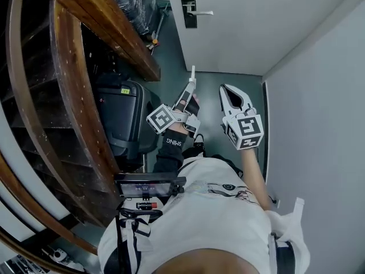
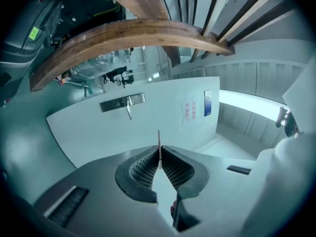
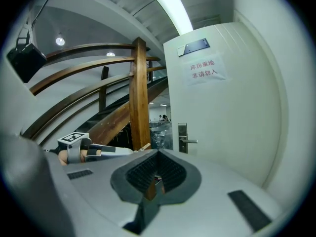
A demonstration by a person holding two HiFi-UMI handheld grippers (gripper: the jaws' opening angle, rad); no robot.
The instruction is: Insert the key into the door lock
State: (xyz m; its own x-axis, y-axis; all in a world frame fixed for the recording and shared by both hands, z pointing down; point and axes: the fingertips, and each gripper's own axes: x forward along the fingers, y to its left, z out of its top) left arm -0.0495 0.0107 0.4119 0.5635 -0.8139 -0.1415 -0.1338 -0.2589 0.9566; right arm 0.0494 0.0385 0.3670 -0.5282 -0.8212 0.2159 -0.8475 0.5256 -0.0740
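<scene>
The white door (image 1: 245, 33) fills the far end of the scene and is closed, with a curved wooden stair railing (image 1: 68, 96) on the person's left. A paper notice (image 2: 187, 111) hangs on the door face.

The left gripper (image 1: 190, 86) is raised in front of the person and points towards the door. In its own view, the jaws are clamped on the key (image 2: 158, 139), and the thin blade sticks straight out past the jaw tips. The right gripper (image 1: 223, 88) is just beside it at about the same height. Its jaws are together, and nothing shows between them in the right gripper view.

The lock plate (image 1: 188, 7) with its lever handle (image 1: 201, 13) sits on the door well apart from both grippers. From the left gripper it appears up and to the left of the key tip (image 2: 122, 102), so the blade is not aimed at it. The keyhole is too small to make out in any view.

As for progress, only the grasp looks done, as the key is firmly held and faces outward. Closing the gap to the door, lining the blade up with the keyhole and pushing it in all look left to do.
</scene>
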